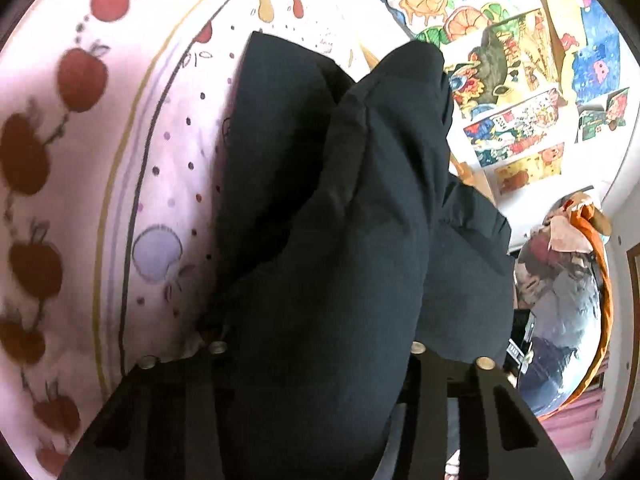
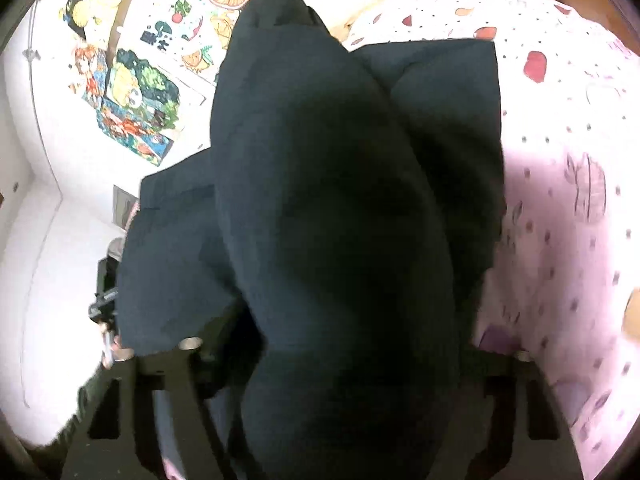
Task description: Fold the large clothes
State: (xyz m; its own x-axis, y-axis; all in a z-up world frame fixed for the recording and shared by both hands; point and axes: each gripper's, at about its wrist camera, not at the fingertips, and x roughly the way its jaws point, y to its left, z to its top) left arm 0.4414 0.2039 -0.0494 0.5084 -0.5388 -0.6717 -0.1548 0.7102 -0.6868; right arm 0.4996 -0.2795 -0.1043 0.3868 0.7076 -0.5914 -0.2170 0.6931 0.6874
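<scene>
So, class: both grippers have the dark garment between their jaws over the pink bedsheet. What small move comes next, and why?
Probably lift both ends together: the dark garment is bunched in the left gripper and right gripper, sagging onto the pink bedsheet.

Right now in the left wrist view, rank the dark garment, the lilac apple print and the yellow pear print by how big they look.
1. Dark garment, by far the largest, though it hangs nearest the camera.
2. Lilac apple print on the pink sheet.
3. Yellow pear print, smallest; it lies farther off, so real size is unsure.
</scene>
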